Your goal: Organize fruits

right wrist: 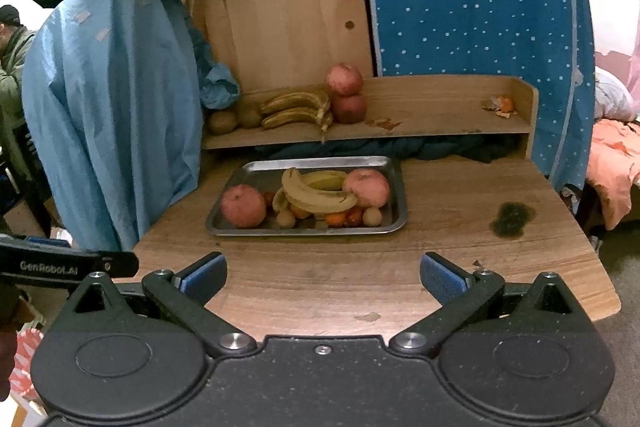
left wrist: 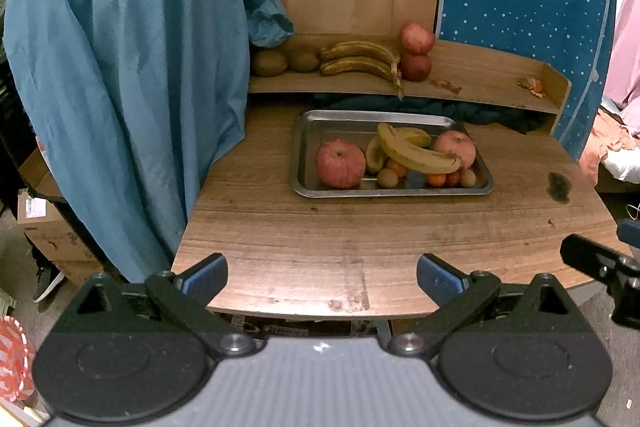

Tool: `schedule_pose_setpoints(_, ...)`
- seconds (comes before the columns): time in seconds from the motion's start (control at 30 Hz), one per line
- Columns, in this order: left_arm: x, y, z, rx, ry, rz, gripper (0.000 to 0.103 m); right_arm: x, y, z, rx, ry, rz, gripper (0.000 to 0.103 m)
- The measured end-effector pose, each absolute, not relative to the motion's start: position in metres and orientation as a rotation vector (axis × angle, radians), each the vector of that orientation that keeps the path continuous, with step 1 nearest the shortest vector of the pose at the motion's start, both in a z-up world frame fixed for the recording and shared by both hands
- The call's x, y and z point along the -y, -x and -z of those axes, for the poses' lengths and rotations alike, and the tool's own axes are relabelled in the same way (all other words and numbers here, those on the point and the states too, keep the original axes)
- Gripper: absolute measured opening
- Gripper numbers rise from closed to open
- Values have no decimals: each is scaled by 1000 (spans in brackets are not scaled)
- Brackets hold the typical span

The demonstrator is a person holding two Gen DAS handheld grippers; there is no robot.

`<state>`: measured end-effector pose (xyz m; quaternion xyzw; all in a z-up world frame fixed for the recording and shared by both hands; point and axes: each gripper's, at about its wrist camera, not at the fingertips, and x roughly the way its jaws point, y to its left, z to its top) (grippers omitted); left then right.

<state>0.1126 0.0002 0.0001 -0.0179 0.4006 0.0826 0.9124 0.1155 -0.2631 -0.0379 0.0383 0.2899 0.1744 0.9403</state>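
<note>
Nearest the cameras, both grippers are held just off the desk's (left wrist: 360,251) near edge, nothing gripped: the left gripper (left wrist: 322,277) is spread wide with its blue pads (left wrist: 206,277) well apart, and the right gripper (right wrist: 322,277) is spread the same way. A dark stain (right wrist: 511,219) is seen toward the desk's right edge. Further in, around the middle of the desk, a steel tray (left wrist: 316,131) is set down and loaded with fruit: an apple (left wrist: 340,163) at its left end, another apple (left wrist: 456,147) at the right end, bananas (left wrist: 416,153) piled between them, and small stuff like kiwis (left wrist: 387,178) and little oranges (left wrist: 436,179) lined along the tray's near rim. Past the tray, along the desk's far edge, a raised shelf (left wrist: 480,75) is found, with two kiwis at its left end, two browned bananas (left wrist: 360,58) beside them, then two apples (left wrist: 416,45) stacked one on top of the other. Orange peel scraps (left wrist: 534,86) are left at the shelf's right end. A blue cloth (left wrist: 120,67) is draped off the desk's left edge.
</note>
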Motion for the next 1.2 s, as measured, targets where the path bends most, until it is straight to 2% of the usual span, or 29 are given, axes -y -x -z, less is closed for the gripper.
schedule_pose_setpoints(1.2,-22,-122,5,-866,47,-135,103,232,-124,42,-632,-67,-304,102)
